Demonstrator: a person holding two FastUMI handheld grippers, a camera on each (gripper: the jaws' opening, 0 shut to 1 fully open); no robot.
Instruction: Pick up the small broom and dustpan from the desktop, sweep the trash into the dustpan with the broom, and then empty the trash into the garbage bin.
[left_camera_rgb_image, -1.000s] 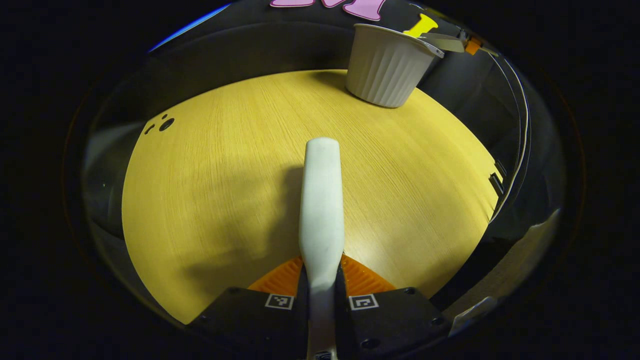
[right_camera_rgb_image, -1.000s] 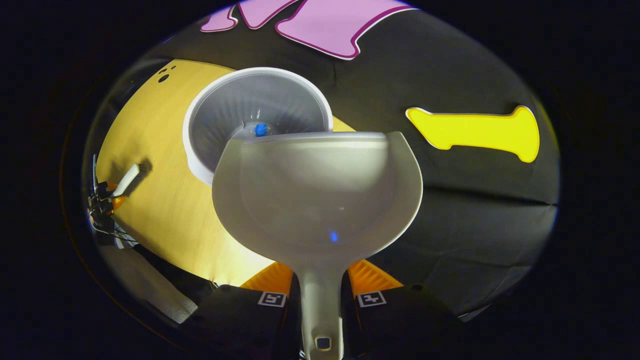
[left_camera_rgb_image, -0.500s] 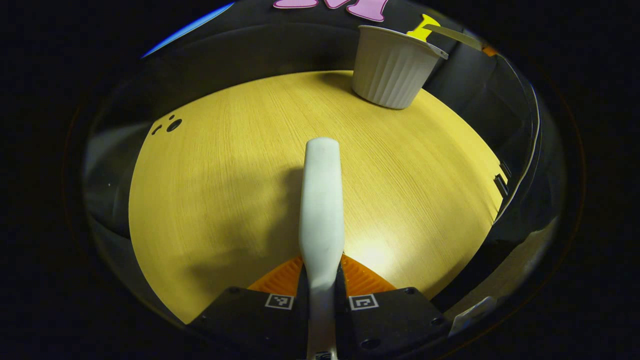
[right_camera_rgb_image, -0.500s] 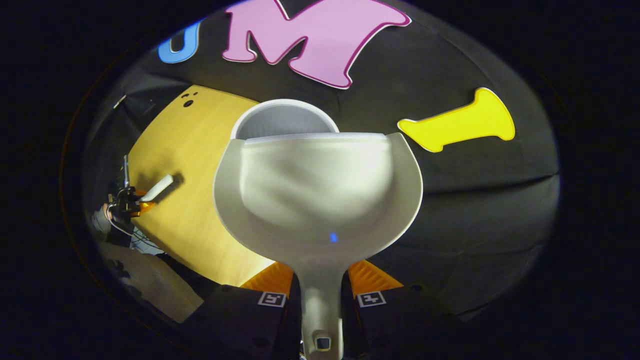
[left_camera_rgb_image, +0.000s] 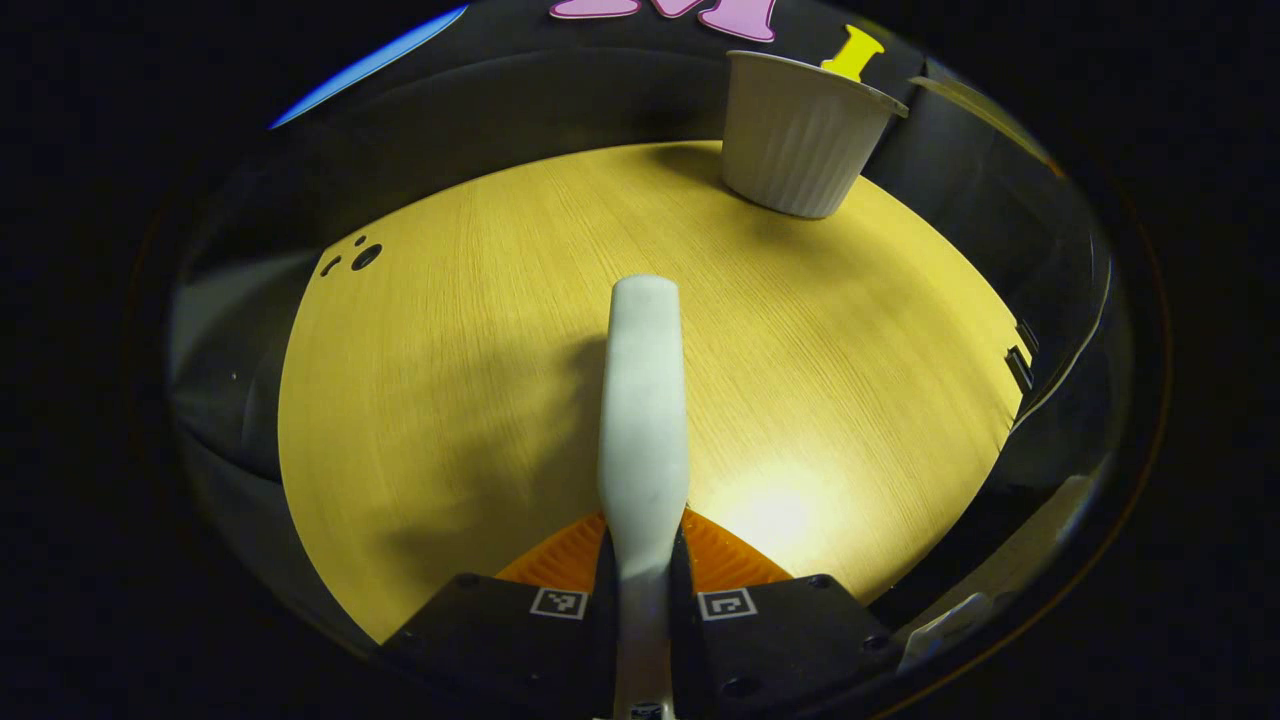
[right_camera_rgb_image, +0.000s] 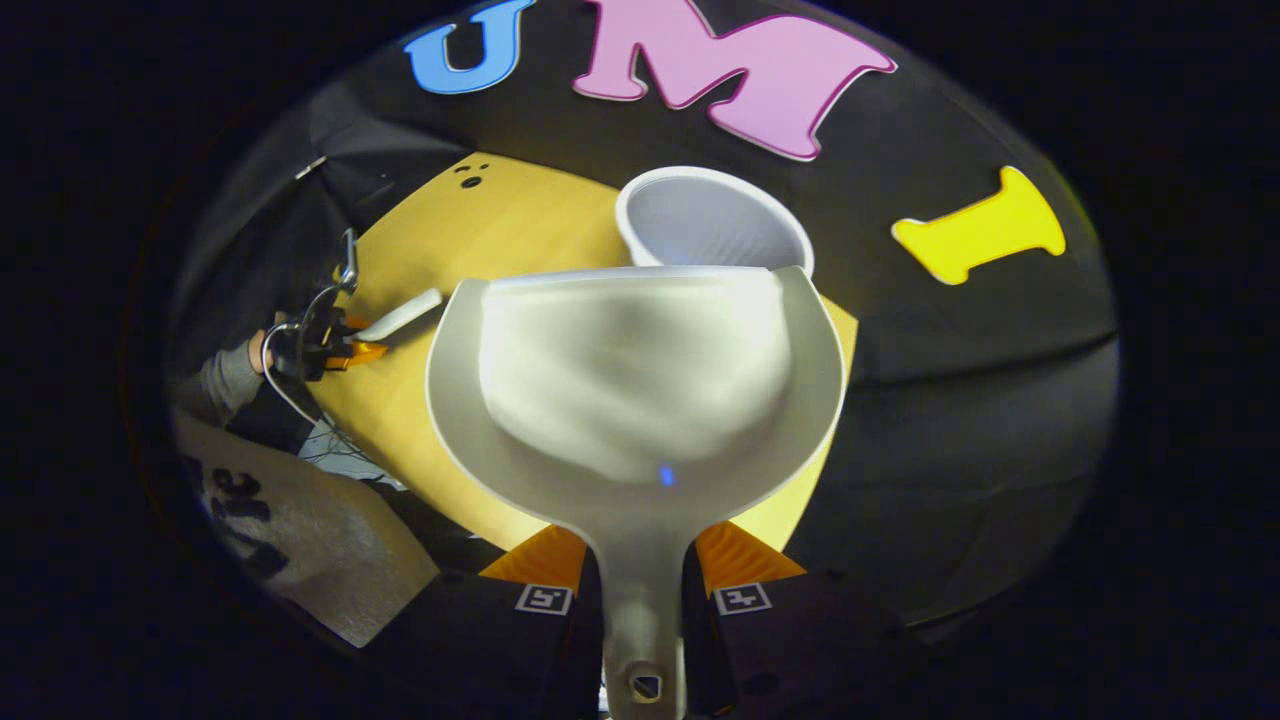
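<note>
Since a second ago the dustpan has drawn back from over the garbage bin: earlier its lip hung above the bin's mouth with a blue scrap visible inside, now the bin sits farther off behind the pan's front edge and its bottom is hidden. Pan looks bare inside (a faint blue speck near the neck may be a reflection, cannot tell). Emptying judged done or nearly so. Right gripper is pinching the dustpan's handle between both fingers, pan held out ahead, its scoop facing the camera, off the bench. Left gripper is pinching the broom's handle; the small broom juts forward above the bench, its pale end pointing toward the bin, which stands upright at the far right of the bench near the edge. In the right gripper view the left gripper shows well apart at the left, a sleeved hand behind it, broom slanting over the wood. Risks, as judged: the bin stands close to the bench's far edge, so a swing of the pan's rim on the way back could clip and tip it; any scrap clinging in the pan would drop on the bench if the pan tilts forward; setting the tools down, long handles could pivot in a narrow pinch.
</note>
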